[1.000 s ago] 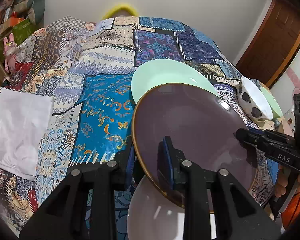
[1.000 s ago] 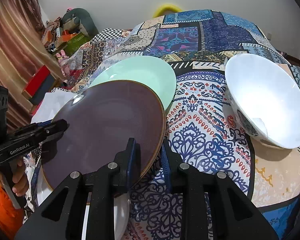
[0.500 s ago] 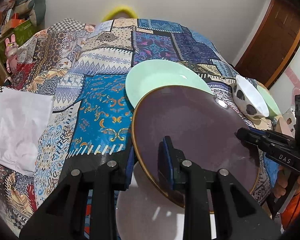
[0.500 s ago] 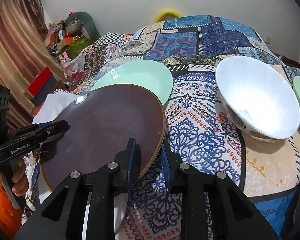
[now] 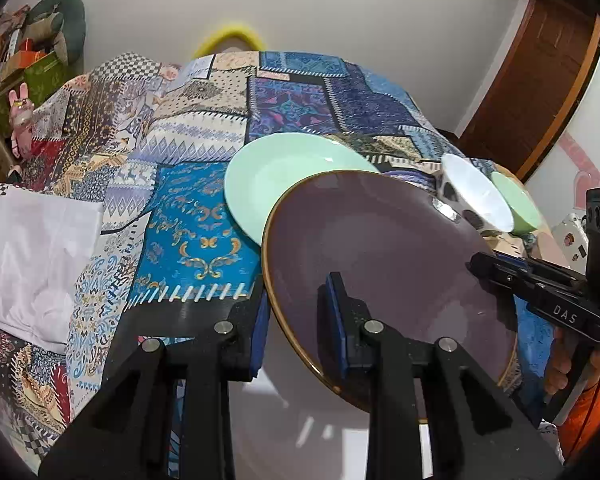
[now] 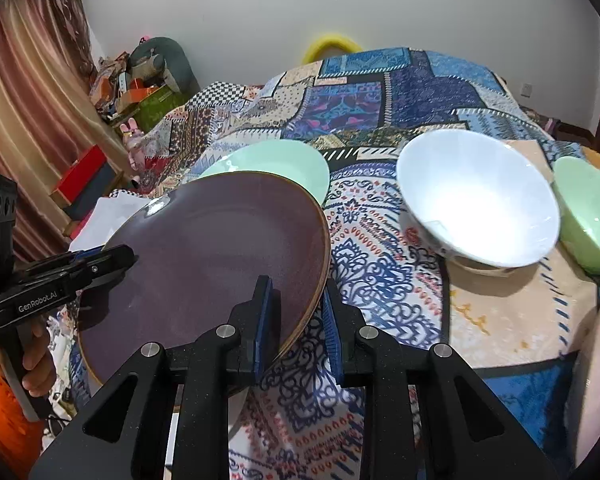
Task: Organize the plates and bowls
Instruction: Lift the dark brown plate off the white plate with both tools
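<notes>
**Operator:** I've got the purple plate [image 5: 388, 256] pinched by its rim from both sides: my left gripper [image 5: 296, 320] clamps the near-left edge, my right gripper [image 6: 296, 324] clamps the opposite edge. It hangs tilted, off the patchwork cloth [image 5: 196, 216], above a white plate [image 5: 300, 420] lying beneath it.

**Observer:** Anything on it?

**Operator:** Nothing, its face is bare. Beyond it the mint plate [image 5: 276, 176] lies flat on the cloth, empty too, partly hidden by the purple rim.

**Observer:** And the bowls?

**Operator:** The white bowl [image 6: 480, 204] stands to the right, empty, with the green bowl [image 6: 588, 208] just beside it. I can see nothing inside that one either.
</notes>
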### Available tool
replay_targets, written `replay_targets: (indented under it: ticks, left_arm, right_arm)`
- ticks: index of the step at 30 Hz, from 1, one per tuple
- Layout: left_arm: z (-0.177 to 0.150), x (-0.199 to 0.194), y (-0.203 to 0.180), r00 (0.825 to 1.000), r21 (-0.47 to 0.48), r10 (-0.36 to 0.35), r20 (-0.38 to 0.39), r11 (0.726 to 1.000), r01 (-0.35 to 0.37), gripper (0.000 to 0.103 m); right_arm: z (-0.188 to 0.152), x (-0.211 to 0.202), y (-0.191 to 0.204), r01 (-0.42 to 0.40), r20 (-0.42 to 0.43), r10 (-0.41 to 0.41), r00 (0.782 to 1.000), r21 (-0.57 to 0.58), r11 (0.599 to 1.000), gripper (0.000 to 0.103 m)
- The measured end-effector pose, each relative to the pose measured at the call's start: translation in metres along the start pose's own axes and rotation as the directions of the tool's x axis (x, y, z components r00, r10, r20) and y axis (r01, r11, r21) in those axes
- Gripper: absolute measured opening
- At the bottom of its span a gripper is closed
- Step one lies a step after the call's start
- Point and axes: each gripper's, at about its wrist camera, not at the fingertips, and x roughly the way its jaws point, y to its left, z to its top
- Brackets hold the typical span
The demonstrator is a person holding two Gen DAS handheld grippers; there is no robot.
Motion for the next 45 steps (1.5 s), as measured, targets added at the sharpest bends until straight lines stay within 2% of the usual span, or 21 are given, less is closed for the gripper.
replay_targets:
  ticks: [27,45]
  left_arm:
    - [-0.024,-0.081,-0.093,0.997,0.096,-0.045,0.065,0.995,0.039,0.027]
    - [-0.053,-0.081,-0.145,0.997,0.134,-0.072,0.000,0.988,0.072,0.027]
  right_arm:
    - [-0.028,-0.098,-0.021,0.017,0.108,-0.019,0.994,0.020,1.000,0.022]
    - [-0.066,-0.126,-0.054,0.034,0.099,-0.040,0.994,0.053,0.998,0.022]
